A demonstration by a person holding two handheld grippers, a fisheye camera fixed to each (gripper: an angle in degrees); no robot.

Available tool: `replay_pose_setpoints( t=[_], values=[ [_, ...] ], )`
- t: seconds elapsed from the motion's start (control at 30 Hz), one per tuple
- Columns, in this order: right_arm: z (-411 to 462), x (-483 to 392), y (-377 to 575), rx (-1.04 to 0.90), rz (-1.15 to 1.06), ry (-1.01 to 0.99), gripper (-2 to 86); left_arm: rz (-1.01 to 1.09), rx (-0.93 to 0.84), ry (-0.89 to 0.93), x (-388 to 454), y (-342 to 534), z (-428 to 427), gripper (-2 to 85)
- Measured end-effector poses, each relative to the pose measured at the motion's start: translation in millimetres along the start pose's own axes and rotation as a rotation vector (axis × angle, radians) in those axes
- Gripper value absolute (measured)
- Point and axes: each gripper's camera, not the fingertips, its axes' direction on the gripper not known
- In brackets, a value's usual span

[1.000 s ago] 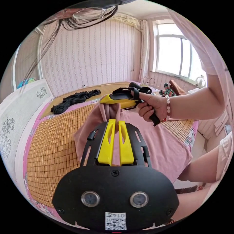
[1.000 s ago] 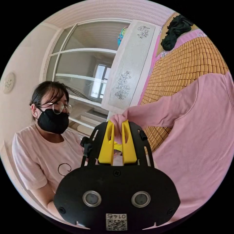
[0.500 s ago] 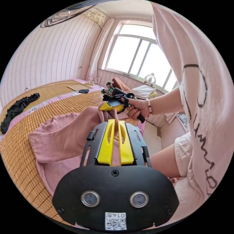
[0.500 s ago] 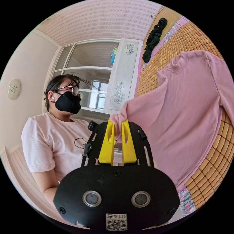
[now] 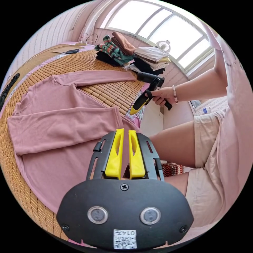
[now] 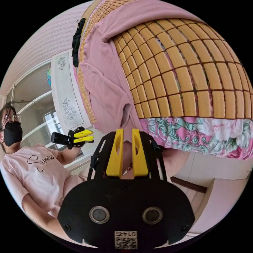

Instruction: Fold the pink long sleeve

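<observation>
Pink long sleeve (image 5: 60,118) seen spread flat on bamboo mat (image 5: 110,92), hem at near edge of bed. 1 sleeve laid across chest, cuff near hem; other sleeve stretched toward far edge. Left gripper (image 5: 123,131) held off near edge, jaws slightly parted, nothing gripped. Right gripper (image 6: 126,131) likewise slightly parted and empty, below mat edge. Fabric judged soft, light, limp; best pinched at shoulder seam and hem corner. Stacked clothes (image 5: 126,52) seen at far corner.
</observation>
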Motion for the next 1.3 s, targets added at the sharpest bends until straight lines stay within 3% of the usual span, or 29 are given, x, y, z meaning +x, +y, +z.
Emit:
replay_pose_setpoints(
  t=[0.2, 0.43, 0.67, 0.97, 1.1, 1.3],
  values=[
    [-12.6, -8.0, 7.0, 0.115, -0.025, 0.115, 5.5, -0.02, -0.036, -0.055, -28.2, -22.0, 25.9, 3.8],
    [-87.7, -0.5, 23.8, 0.494, 0.02, 0.292, 9.1, 0.081, 0.006, -0.182, -74.7, -116.6, 59.3, 5.5],
    [-166.4, 37.0, 58.8, 0.839, 0.176, 0.601, 11.6, 0.217, 0.015, -0.277, -103.0, -237.7, 123.5, 6.5],
    [-179.3, 104.7, 73.5, 0.918, 0.251, 0.478, 9.0, 0.308, -0.06, -0.358, -104.6, -339.9, 230.5, 7.9],
    [-181.0, 122.2, 93.4, 0.959, 0.23, 0.419, 7.3, 0.312, -0.234, -0.397, -115.5, -346.1, 278.2, 8.6],
    [-187.0, 146.7, 127.3, 0.985, 0.15, 0.19, 4.6, 0.243, -0.215, -0.296, -129.0, -338.6, 276.2, 3.3]
  ],
)
